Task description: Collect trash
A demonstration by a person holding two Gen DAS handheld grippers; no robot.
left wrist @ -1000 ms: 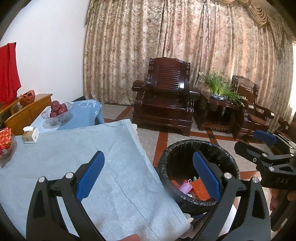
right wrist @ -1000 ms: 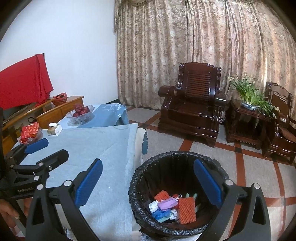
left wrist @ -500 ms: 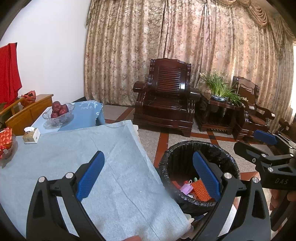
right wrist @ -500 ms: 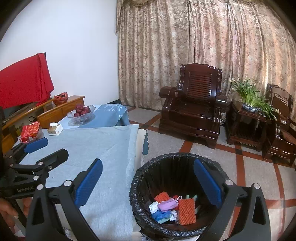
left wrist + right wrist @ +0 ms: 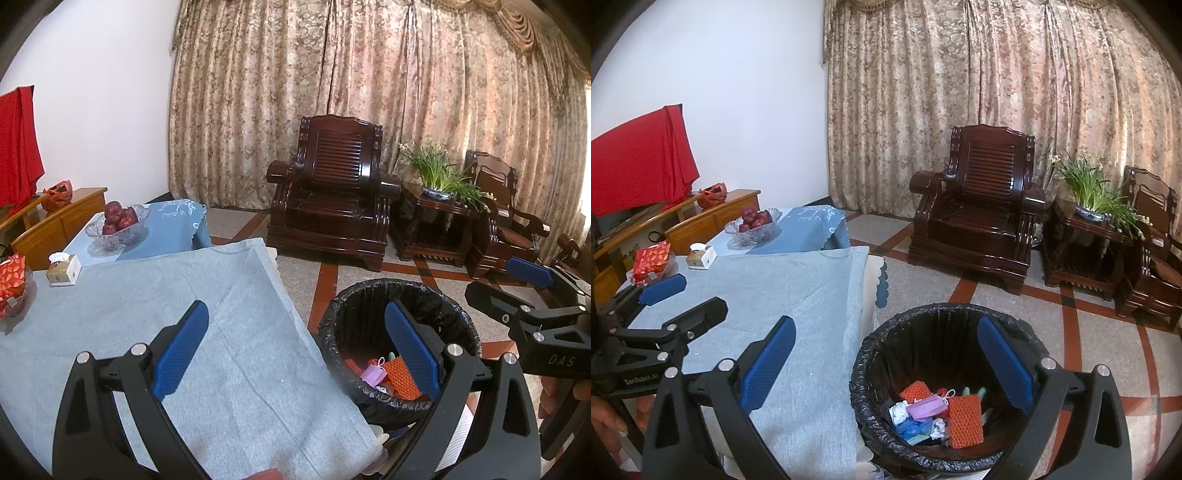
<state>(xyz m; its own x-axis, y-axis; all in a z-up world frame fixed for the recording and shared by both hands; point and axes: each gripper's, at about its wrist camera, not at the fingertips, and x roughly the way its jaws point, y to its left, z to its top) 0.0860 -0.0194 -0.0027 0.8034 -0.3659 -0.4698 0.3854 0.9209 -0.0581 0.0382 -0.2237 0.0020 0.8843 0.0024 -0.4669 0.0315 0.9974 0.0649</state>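
A black-lined trash bin point(image 5: 945, 317) stands on the floor beside the table, and shows in the left wrist view too point(image 5: 399, 291). Inside lie several pieces of trash: orange foam nets point(image 5: 964, 415), a purple mask point(image 5: 925, 406), white crumpled paper and blue wrappers. My left gripper point(image 5: 295, 343) is open and empty above the table's near right edge. My right gripper point(image 5: 886, 350) is open and empty above the bin's left rim. Each gripper shows in the other's view, the right one point(image 5: 532, 291) and the left one point(image 5: 668, 299).
The table carries a grey-blue cloth point(image 5: 147, 317), a glass bowl of apples point(image 5: 118, 225), a tissue box point(image 5: 63, 270) and red-wrapped snacks point(image 5: 11, 284). Dark wooden armchairs point(image 5: 332, 199), a side table with a plant point(image 5: 436, 177) and curtains stand behind.
Both views have shifted slightly back and up; the bin sits a little lower and nearer the centre. Both grippers stay open and empty.
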